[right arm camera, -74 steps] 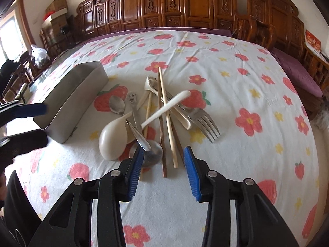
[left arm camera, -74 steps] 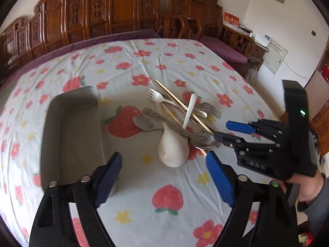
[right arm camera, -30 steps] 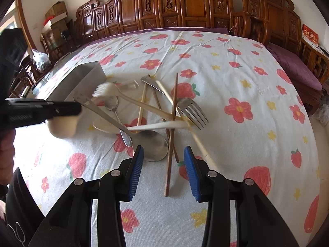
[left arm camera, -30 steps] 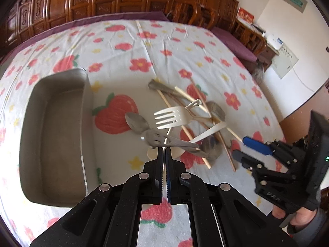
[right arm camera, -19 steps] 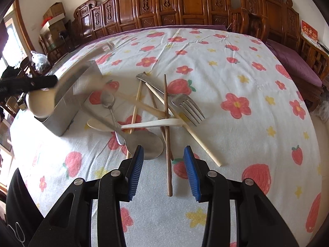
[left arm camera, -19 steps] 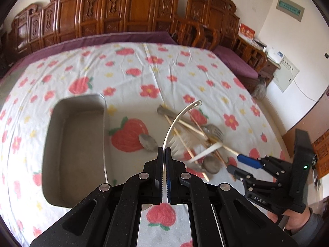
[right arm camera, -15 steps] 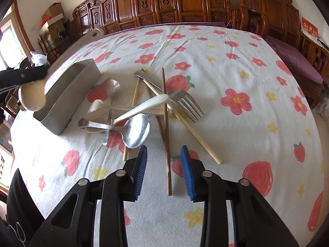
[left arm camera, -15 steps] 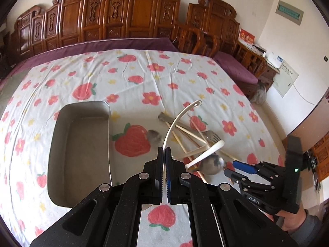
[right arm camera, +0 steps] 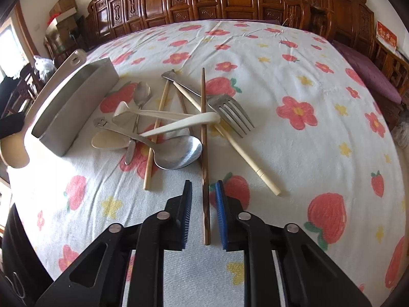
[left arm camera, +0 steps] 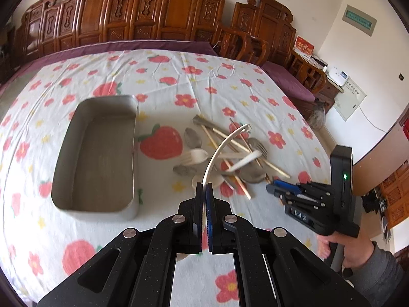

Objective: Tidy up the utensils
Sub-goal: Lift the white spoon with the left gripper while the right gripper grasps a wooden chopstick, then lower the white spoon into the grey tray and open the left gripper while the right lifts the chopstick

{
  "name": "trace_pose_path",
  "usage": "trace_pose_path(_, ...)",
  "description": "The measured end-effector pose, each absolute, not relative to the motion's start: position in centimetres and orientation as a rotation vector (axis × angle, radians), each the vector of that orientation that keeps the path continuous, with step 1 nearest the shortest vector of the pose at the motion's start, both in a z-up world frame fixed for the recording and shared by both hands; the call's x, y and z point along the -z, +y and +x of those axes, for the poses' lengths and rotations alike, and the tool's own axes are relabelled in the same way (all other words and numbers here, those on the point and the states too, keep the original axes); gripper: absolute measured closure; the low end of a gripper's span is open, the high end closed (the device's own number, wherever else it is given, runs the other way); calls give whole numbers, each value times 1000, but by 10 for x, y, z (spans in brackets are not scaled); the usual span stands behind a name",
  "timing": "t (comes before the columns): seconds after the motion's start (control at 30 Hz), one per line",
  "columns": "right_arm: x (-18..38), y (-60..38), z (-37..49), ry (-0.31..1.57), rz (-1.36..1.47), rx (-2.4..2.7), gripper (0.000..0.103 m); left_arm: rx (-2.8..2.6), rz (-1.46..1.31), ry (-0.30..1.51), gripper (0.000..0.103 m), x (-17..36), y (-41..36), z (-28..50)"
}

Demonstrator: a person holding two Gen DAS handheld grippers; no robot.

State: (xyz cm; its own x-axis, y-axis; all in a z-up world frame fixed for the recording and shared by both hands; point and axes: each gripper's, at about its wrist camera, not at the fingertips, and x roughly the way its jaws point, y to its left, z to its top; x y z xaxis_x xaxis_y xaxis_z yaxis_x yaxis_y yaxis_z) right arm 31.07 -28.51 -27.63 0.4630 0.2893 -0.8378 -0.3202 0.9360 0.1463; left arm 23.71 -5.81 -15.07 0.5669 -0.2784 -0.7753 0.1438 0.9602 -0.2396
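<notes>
Home dining room, carved chairs (left arm camera: 163, 18), floral tablecloth (left arm camera: 179, 76)

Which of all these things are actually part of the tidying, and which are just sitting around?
Part of the job:
- cream ladle in the left hand-held gripper
- metal tray
- dark chopstick between the right hand-held gripper fingers
- metal fork
- big metal spoon
- pale chopsticks

Just around:
- flowered tablecloth
- carved wooden chairs
- wall box

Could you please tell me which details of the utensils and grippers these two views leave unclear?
- Left wrist view: the cream ladle bowl sits behind the shut left gripper.
- Right wrist view: that bowl is cut by the frame's left edge.
- Right wrist view: the open right gripper straddles the dark wooden chopstick; contact cannot be told.
- Steel tray floor: motion-blurred.
</notes>
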Motion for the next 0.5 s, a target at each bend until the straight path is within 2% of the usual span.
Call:
trace_pose_path(0.03, 277, -285, 311, 1025, -35, -370, 89, 250, -158, 939, 102, 152, -58, 236)
trace_pose_path(0.07, 277, -287, 312, 1028, -34, -363, 95, 250, -160, 943, 102, 154, -57, 234)
trace_pose_path(0.1, 277, -288, 312, 1031, -30, -362, 96, 249, -160, 946, 102, 155, -57, 233)
trace_pose_path(0.5, 249, -297, 310, 952, -42, -343, 97, 215, -151, 917, 102, 147, -47, 228)
